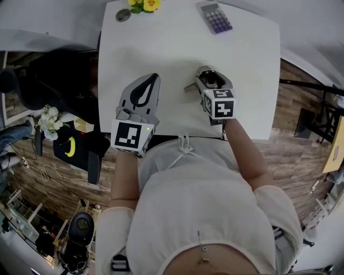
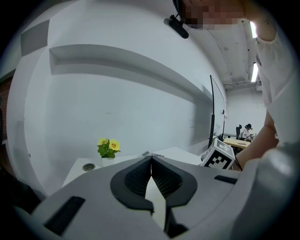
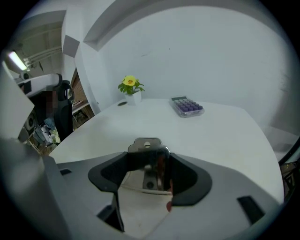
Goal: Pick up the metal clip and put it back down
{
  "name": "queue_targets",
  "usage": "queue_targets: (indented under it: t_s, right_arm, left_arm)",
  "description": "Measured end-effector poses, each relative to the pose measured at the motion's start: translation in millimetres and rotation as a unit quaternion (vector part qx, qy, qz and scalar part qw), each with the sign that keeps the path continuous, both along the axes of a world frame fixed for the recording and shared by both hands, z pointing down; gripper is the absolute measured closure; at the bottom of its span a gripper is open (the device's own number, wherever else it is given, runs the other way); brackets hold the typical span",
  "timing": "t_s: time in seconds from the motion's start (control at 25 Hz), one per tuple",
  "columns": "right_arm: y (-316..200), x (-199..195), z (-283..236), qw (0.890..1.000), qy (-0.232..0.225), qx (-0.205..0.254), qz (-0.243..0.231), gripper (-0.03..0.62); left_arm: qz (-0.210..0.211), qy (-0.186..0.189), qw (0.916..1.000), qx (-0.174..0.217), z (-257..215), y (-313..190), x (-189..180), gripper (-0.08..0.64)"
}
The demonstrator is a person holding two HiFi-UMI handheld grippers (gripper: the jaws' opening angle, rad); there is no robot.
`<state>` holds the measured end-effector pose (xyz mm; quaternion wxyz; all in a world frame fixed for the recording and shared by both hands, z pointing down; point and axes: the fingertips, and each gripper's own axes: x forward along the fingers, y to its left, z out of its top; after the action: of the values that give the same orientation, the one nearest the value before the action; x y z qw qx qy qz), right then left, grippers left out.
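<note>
The person's white top (image 1: 204, 204) is filling the foreground of the head view, and both arms are reaching out from it over the near edge of the white desk (image 1: 161, 48). The right tool (image 1: 212, 75) is angling down onto the desk and is pinching the metal clip (image 3: 146, 146), its dark pads sitting against the clip's two sides in the right gripper view. Judging by how low the tool is sitting, the clip is probably still resting on the desk or barely off it, just in front of the person's right arm, so the grip seems made while the lift and the setting back down are still waiting. The left tool (image 1: 155, 79) is hanging idle beside it, well apart from the clip, its tips pressed together on nothing. The desk is carrying little else: a calculator (image 1: 214, 17) with purple keys, a small pot of yellow flowers (image 1: 144, 5) and a small round object (image 1: 123, 15) are sitting along the far edge. A plain white wall (image 3: 197, 61) is rising behind the desk, and a wood-pattern floor (image 1: 301, 156) is showing on both sides
</note>
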<state>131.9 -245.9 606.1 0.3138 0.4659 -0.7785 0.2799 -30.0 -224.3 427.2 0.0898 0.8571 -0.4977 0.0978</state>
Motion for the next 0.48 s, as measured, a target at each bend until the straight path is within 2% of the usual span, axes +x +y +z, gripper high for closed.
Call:
queue_targets:
  t_s: [0.28, 0.48]
  right_arm:
    - [-9, 10, -60, 0.997, -0.011, 0.081, -0.003, 0.305]
    - [-13, 22, -127, 0.985, -0.042, 0.167, 0.011, 0.305]
  left_arm:
    - [0.010, -0.004, 0.9997, 0.023, -31, -3, 5, 0.541]
    - [0.012, 0.000, 0.9982, 0.059, -62, -6, 11, 0.541]
